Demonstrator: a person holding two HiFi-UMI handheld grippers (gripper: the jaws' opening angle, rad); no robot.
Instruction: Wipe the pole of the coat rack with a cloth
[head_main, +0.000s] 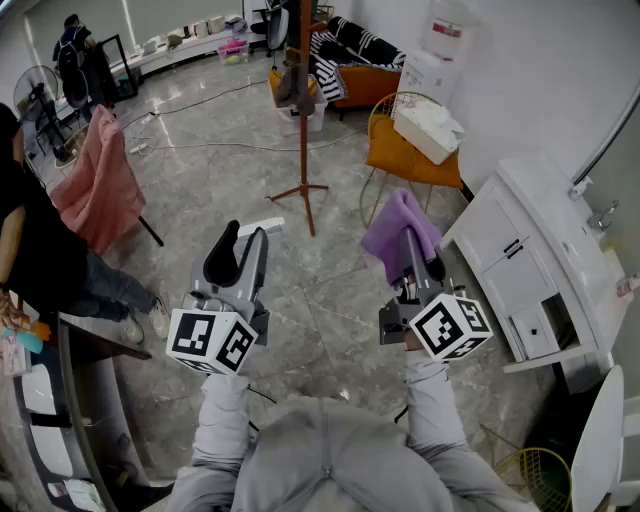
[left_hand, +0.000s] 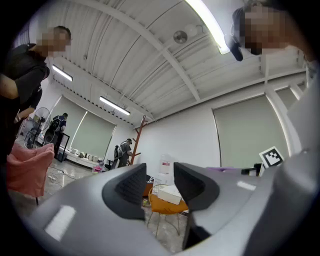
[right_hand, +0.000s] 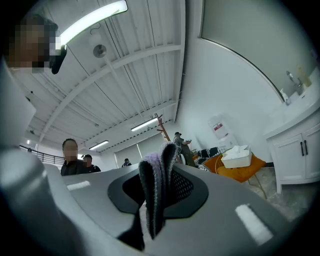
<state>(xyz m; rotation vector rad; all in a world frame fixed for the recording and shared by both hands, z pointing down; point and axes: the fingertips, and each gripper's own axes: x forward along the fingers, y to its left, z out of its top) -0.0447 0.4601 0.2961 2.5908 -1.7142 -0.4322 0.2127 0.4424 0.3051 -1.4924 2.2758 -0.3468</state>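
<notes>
The coat rack (head_main: 304, 110) is a thin red-brown pole on tripod feet, standing on the tiled floor ahead of both grippers; its top shows far off in the left gripper view (left_hand: 139, 135) and the right gripper view (right_hand: 162, 129). My right gripper (head_main: 410, 235) is shut on a purple cloth (head_main: 397, 232), which hangs folded between the jaws (right_hand: 157, 190). My left gripper (head_main: 250, 232) is open with nothing in it (left_hand: 160, 182). Both are held low, well short of the pole.
An orange chair (head_main: 408, 155) holding a white box (head_main: 428, 130) stands right of the rack. A white cabinet with sink (head_main: 540, 250) is at the right. A pink-draped chair (head_main: 98, 185) and a person in black (head_main: 35, 240) are at the left. Cables cross the floor behind.
</notes>
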